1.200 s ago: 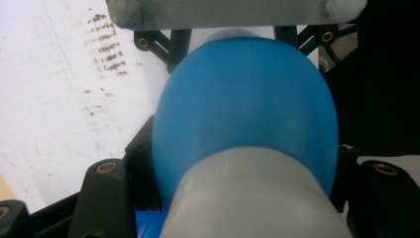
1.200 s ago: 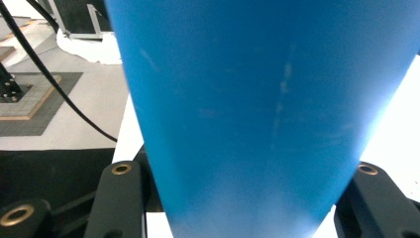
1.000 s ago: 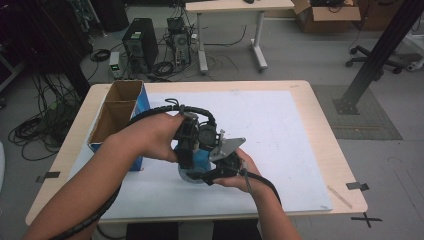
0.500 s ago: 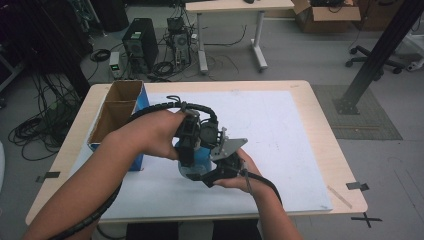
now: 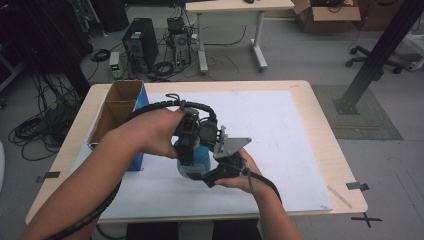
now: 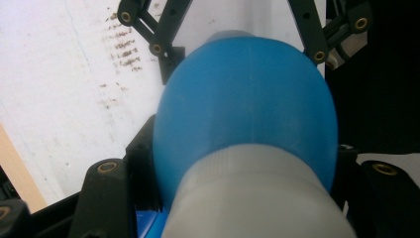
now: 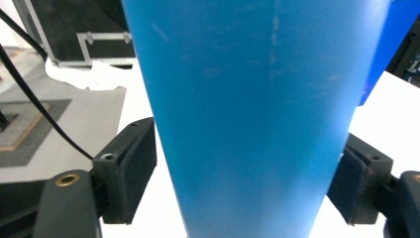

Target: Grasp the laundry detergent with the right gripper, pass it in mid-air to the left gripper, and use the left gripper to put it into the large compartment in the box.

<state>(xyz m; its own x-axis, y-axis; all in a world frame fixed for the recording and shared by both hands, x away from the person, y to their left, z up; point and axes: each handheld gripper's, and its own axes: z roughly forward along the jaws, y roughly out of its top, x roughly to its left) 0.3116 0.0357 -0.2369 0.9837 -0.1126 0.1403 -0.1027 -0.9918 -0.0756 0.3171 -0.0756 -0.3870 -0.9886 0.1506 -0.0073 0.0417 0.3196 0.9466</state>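
A blue bottle [image 5: 199, 156] with a pale grey end [image 6: 257, 198] is held just above the white sheet, between both grippers. My left gripper [image 5: 187, 150] comes at it from above and is shut on it; in the left gripper view its pads [image 6: 143, 171] press on the rounded blue body [image 6: 247, 104]. My right gripper [image 5: 202, 176] reaches in from the near side. Its jaws have just been opening, and the blue body [image 7: 247, 109] stands between its pads [image 7: 130, 171], which are at its sides without squeezing it.
An open cardboard box with a blue side [image 5: 117, 112] stands at the left of the table. A white sheet [image 5: 285, 125] covers most of the wooden tabletop [image 5: 340, 165]. A computer tower [image 5: 140, 45], cables and another desk are on the floor beyond.
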